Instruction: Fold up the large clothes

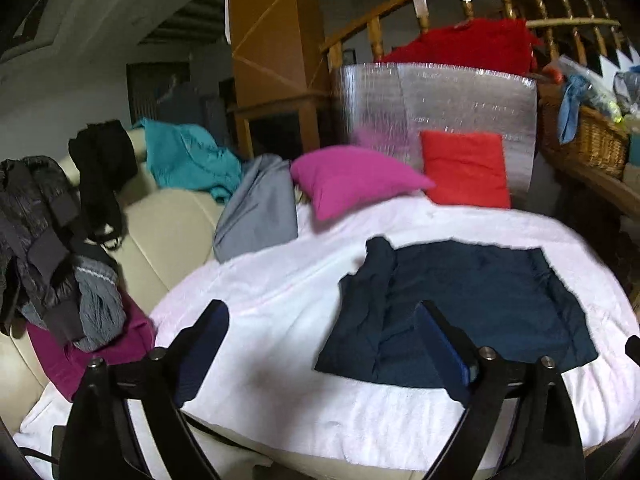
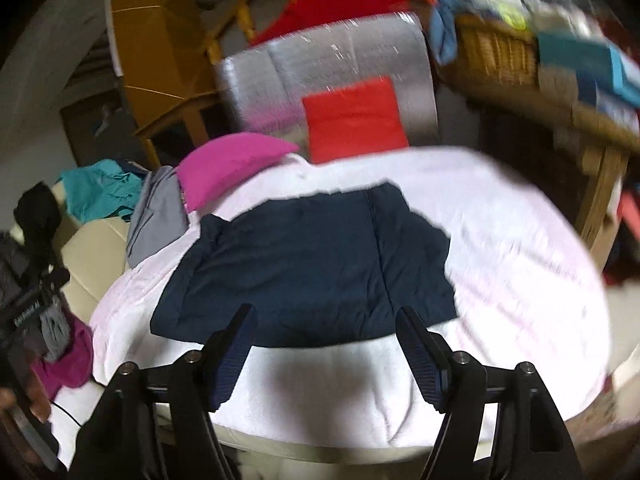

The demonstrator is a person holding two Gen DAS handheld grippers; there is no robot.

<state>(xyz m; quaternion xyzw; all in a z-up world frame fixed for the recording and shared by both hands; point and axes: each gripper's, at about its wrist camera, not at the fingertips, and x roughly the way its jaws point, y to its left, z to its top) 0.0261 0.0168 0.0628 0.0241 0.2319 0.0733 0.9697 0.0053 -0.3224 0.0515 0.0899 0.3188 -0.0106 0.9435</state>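
One white blanket (image 1: pixel 280 280) covers the cushioned surface and is the largest thing in view; beneath it a cream sofa (image 1: pixel 168 220) shows at the left. One silver foil-faced panel (image 1: pixel 440 100) stands upright at the far end of the blanket. On the blanket lies one dark navy garment (image 2: pixel 312 256), partly folded into a rough rectangle, with a bunched fold along its left edge in the left wrist view; it sits near the middle of the blanket, just beyond both grippers.

Two cushions rest at the far end: one magenta cushion (image 1: pixel 352 176) and one red cushion (image 1: pixel 464 168), the red one leaning against the panel. Beside the magenta cushion lies one grey cloth (image 1: pixel 256 208), and further left one teal garment (image 1: pixel 184 156) is draped over the sofa back. A heap of dark and grey clothes (image 1: pixel 52 240) sits on the sofa at the left, on top of one purple garment (image 1: pixel 100 348). One red cloth (image 1: pixel 472 44) hangs over the wooden railing (image 1: pixel 376 28) behind the panel.

One wicker basket (image 1: pixel 588 140) stands on the ledge at the right, holding a blue cloth and clear bags whose contents are too blurred to tell.

The left gripper (image 1: pixel 324 344) hovers with its jaws wide apart, nothing between them. The right gripper (image 2: pixel 326 340) also has its jaws apart and empty, above the garment's near edge
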